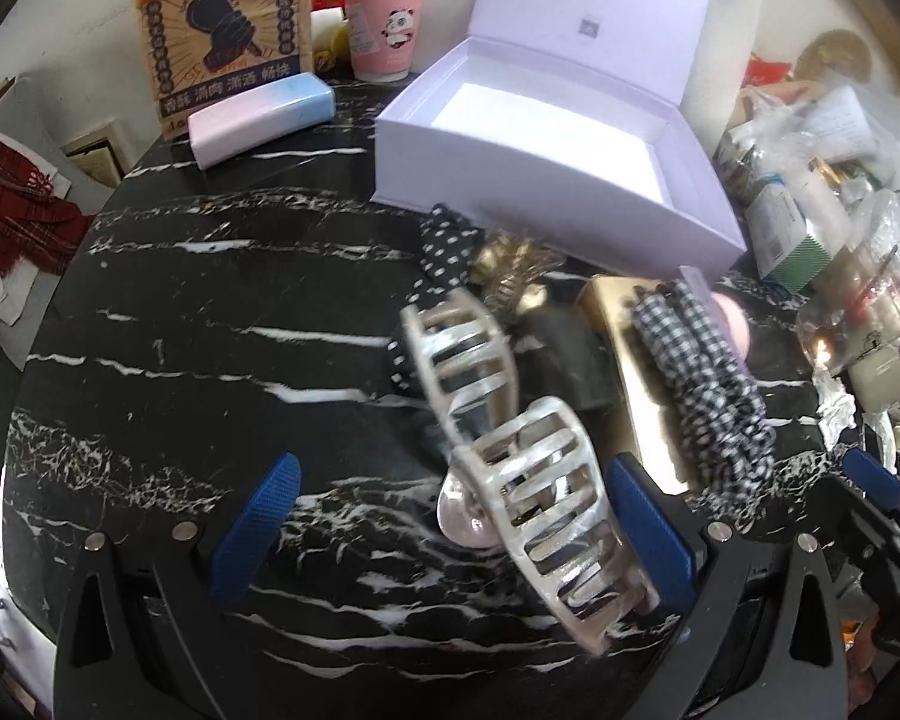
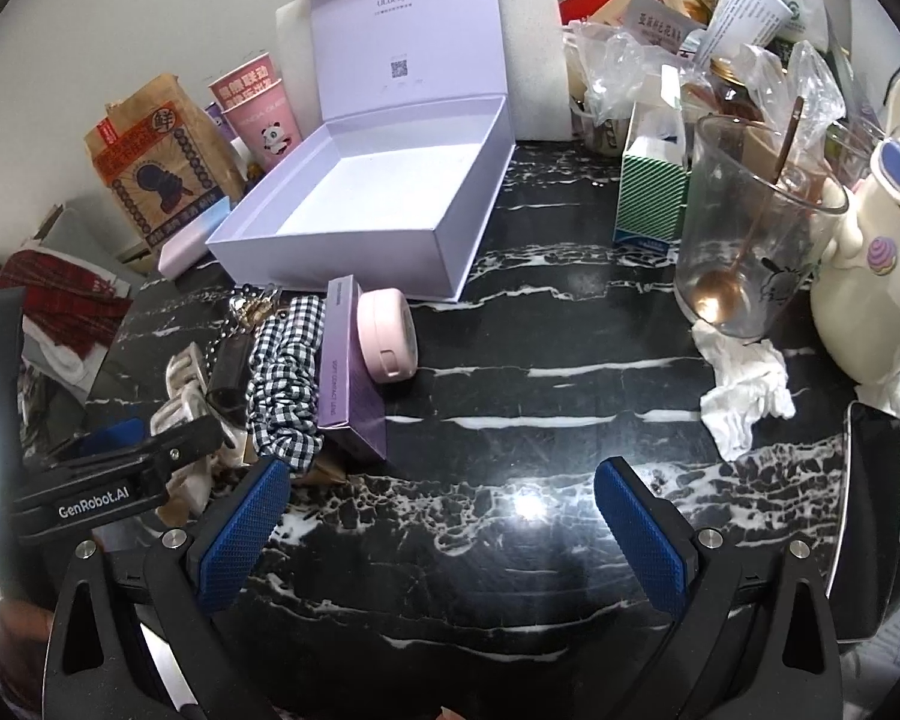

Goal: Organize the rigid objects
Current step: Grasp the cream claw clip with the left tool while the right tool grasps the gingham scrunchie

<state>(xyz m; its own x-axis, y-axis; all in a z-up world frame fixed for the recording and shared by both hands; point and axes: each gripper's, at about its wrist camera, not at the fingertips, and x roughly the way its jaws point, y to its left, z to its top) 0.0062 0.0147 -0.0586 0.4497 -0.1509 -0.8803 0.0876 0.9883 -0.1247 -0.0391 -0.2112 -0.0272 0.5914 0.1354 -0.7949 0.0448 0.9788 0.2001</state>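
A black marble table point(image 2: 510, 372) with white veins stands by a white wall point(image 1: 90, 12). The open lilac box point(image 2: 354, 228) reads "ULucky". Both grippers, left point(image 1: 450, 528) and right point(image 2: 438, 534), gape empty; the hair claw point(image 1: 534, 480) lies between the left fingers.

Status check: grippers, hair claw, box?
Left gripper open around pearly hair claw. Right gripper open, empty. Lavender box open, empty.

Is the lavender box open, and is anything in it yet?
Open and empty: the lavender box has its lid standing upright behind it, and only the bare white floor shows inside.
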